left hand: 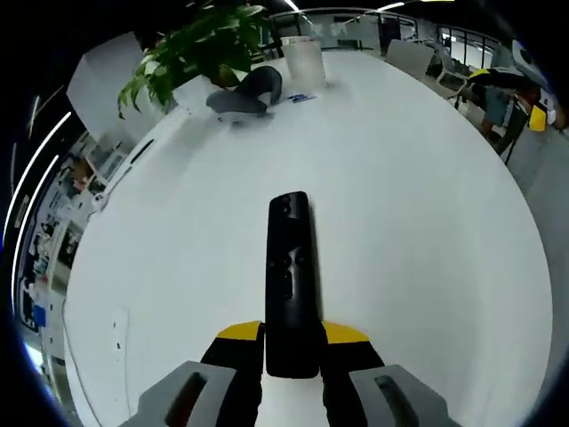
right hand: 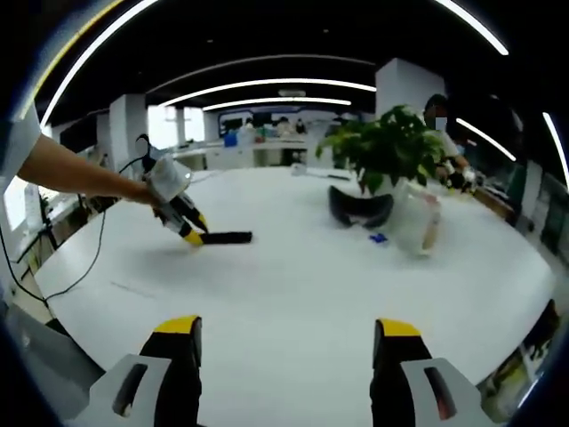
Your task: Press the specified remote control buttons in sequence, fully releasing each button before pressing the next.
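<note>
Firmly, the left gripper (left hand: 292, 342) clamps its fingers on the black remote (left hand: 291, 276) over the white surface (left hand: 427, 222); the right gripper (right hand: 284, 342) stands wide apart, holding nothing.

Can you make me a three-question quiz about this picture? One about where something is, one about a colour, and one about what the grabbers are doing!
1. Where is the potted plant?
A. on the white table
B. on the floor
C. on a chair

2. What colour is the remote control?
A. white
B. black
C. red

3. What is the right gripper doing?
A. squeezing the remote
B. holding a cup
C. open, holding nothing

Answers: 1 A, the plant stands at the table's far side. 2 B, the remote is black, clamped in the left gripper. 3 C, its jaws stand wide apart over bare table.
</note>
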The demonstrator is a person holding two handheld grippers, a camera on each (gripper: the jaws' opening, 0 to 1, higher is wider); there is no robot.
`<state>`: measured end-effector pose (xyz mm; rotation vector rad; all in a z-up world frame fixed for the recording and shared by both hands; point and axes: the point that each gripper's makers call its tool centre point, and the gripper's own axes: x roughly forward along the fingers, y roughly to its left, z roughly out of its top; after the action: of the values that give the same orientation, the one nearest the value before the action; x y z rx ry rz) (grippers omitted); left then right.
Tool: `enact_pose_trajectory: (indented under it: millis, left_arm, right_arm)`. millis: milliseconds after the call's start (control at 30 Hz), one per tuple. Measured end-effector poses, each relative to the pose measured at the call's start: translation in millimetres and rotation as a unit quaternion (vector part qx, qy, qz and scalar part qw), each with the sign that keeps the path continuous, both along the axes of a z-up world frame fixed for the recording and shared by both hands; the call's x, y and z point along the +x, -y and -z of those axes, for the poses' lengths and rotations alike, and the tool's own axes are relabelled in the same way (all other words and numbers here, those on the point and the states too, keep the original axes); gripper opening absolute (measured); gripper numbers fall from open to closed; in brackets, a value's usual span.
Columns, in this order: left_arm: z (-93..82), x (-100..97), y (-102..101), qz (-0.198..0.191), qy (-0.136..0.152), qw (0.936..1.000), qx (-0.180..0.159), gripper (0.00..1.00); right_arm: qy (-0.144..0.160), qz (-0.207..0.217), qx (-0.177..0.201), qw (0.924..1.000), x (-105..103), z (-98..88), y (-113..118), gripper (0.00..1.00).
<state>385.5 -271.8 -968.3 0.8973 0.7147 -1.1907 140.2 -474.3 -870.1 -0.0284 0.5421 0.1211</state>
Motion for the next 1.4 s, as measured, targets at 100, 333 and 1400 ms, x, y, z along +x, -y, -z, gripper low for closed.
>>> enact_pose_trajectory:
  millis: [100,333,1400]
  left_arm:
    - [0.7,1.0,-1.5,-0.018,0.006,0.9998,-0.004,0.24]
    - [2.0,6.8,-8.8,-0.130,-0.003,0.9910,-0.030,0.26]
    - [-30.7,-58.1,-54.0,-0.379,-0.071,0.8775,-0.285,0.90]
  right_arm:
    - [0.001,0.000,0.001,1.0000,-0.1,-0.4,-0.1,0.78]
    - [0.008,0.000,0.001,1.0000,0.2,-2.9,0.0,0.80]
    - [0.015,-0.010,0.006,0.9998,-0.4,-5.1,-4.6,0.88]
